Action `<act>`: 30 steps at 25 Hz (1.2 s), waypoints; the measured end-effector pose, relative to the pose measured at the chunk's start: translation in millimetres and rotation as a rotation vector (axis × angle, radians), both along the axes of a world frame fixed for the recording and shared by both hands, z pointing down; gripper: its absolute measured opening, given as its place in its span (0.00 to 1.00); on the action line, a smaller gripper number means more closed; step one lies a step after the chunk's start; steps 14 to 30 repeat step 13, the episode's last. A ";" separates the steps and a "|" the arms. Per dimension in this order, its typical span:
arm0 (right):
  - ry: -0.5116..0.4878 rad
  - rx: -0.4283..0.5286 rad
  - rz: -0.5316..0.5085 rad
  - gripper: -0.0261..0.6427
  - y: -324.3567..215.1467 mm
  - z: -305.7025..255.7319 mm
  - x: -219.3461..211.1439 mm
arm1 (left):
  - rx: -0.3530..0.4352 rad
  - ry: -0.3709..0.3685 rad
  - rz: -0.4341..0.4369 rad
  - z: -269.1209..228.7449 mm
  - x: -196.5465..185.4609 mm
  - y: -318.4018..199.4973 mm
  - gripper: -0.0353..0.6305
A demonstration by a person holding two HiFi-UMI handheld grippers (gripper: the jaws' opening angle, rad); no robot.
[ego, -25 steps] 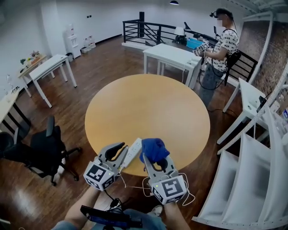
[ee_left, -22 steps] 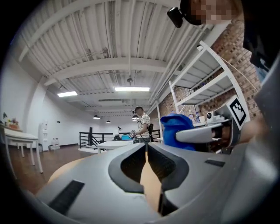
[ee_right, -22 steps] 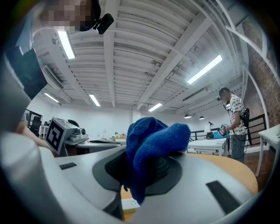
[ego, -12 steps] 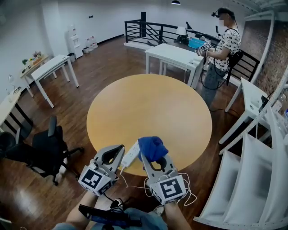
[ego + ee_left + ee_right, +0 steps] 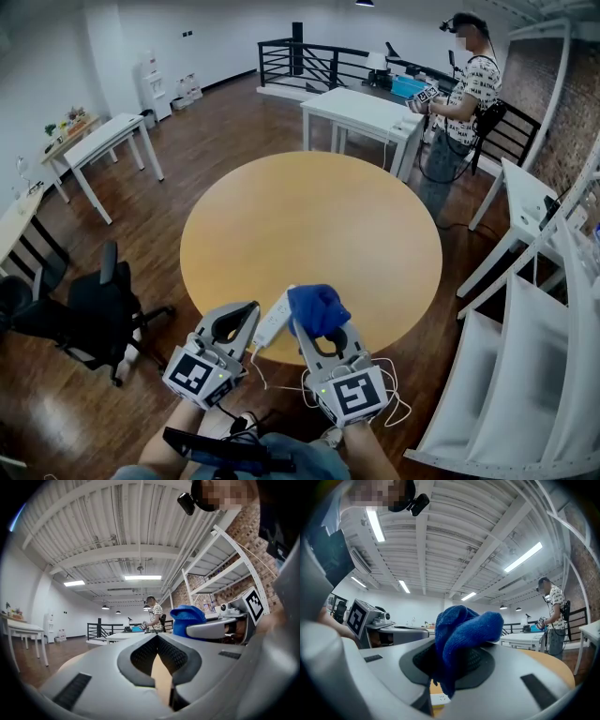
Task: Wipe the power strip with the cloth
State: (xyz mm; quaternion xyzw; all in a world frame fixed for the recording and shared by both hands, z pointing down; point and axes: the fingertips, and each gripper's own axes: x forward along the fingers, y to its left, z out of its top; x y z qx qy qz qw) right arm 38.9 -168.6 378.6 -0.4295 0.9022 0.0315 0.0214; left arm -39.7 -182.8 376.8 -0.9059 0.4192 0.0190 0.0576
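A white power strip lies at the near edge of the round wooden table, between my two grippers; its white cable hangs off the edge. My left gripper sits just left of the strip with its jaws shut. In the left gripper view nothing shows between them. My right gripper is shut on a bunched blue cloth, held just right of the strip. In the right gripper view the cloth spills over the jaws and an end of the strip shows below.
A black office chair stands to the left of the table. White shelving lines the right side. White tables stand beyond, and a person with grippers stands at the far right one.
The left gripper has drawn slightly toward the near left and its jaws have closed. The right gripper with the cloth has hardly moved.
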 end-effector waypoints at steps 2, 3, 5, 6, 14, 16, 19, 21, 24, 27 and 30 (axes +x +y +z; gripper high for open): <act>-0.008 0.022 0.007 0.15 -0.3 -0.6 2.2 | -0.023 -0.013 0.003 4.0 2.5 2.9 0.07; -0.008 0.020 0.006 0.15 0.1 -0.9 2.1 | -0.034 -0.019 0.004 6.0 3.5 3.8 0.07; -0.004 0.006 0.001 0.15 0.8 -0.1 0.9 | -0.047 -0.023 0.009 8.3 4.9 4.9 0.07; -0.005 0.007 0.002 0.15 0.5 0.7 0.9 | -0.038 -0.018 0.007 6.7 4.4 4.2 0.07; -0.004 0.018 0.011 0.15 -2.6 3.9 4.7 | -0.050 -0.006 0.004 8.1 3.7 2.5 0.07; -0.004 0.018 0.011 0.15 -2.6 3.9 4.7 | -0.050 -0.006 0.004 8.1 3.7 2.5 0.07; -0.004 0.018 0.011 0.15 -2.6 3.9 4.7 | -0.050 -0.006 0.004 8.1 3.7 2.5 0.07; -0.004 0.018 0.011 0.15 -2.6 3.9 4.7 | -0.050 -0.006 0.004 8.1 3.7 2.5 0.07; -0.004 0.018 0.011 0.15 -2.6 3.9 4.7 | -0.050 -0.006 0.004 8.1 3.7 2.5 0.07; -0.004 0.018 0.011 0.15 -2.6 3.9 4.7 | -0.050 -0.006 0.004 8.1 3.7 2.5 0.07; -0.004 0.018 0.011 0.15 -2.6 3.9 4.7 | -0.050 -0.006 0.004 8.1 3.7 2.5 0.07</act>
